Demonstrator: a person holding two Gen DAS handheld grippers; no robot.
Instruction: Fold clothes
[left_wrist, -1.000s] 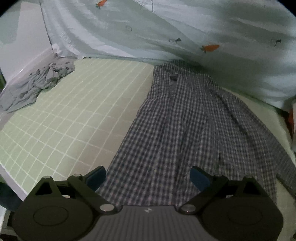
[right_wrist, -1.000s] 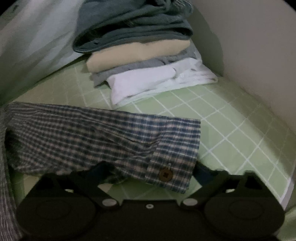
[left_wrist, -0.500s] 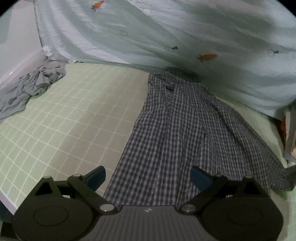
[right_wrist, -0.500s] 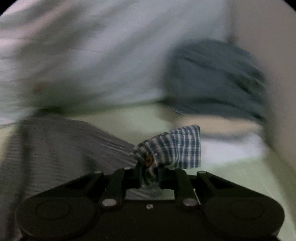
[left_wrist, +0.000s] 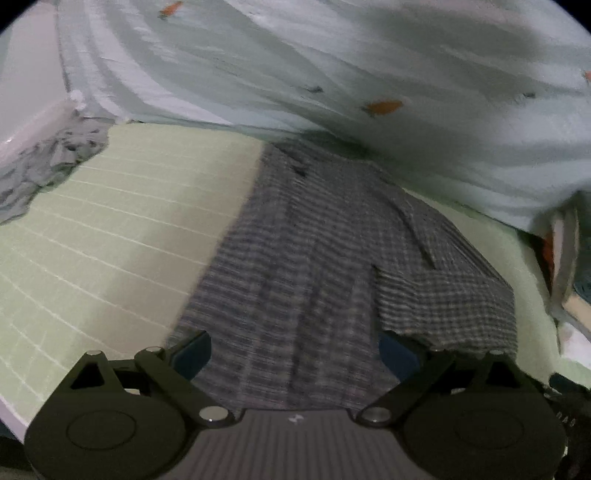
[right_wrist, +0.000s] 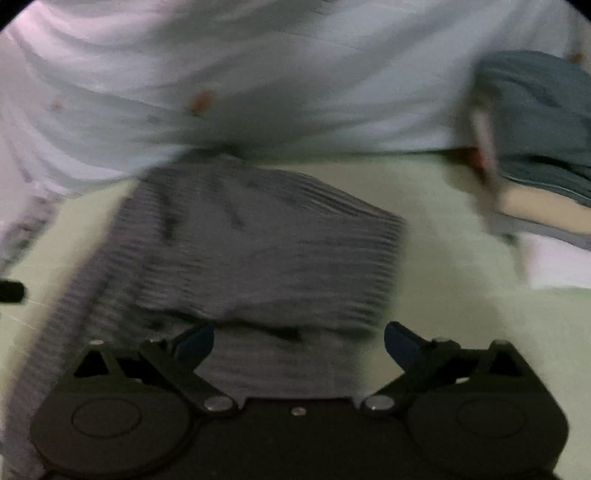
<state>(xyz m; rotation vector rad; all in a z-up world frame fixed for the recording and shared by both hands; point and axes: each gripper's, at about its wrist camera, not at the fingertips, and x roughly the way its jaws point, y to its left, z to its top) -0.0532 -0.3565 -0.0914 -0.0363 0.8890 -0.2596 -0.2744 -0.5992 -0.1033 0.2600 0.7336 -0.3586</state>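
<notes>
One sleeve (left_wrist: 447, 295) lies folded across the plaid shirt (left_wrist: 295, 266) spread on the bed (left_wrist: 110, 229), apparently; beside finished stack (right_wrist: 543, 206), both grippers' fingers (left_wrist: 397, 352) (right_wrist: 400, 341) gape empty, further folds remaining.

Green grid-lined bed (left_wrist: 110, 229); checked shirt (left_wrist: 314, 258), grey garment (left_wrist: 44, 166), folded stack (right_wrist: 543, 192).

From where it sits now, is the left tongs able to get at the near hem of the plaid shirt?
Probably yes: the left tongs stand open right over the grey plaid shirt, nothing lying between.
</notes>
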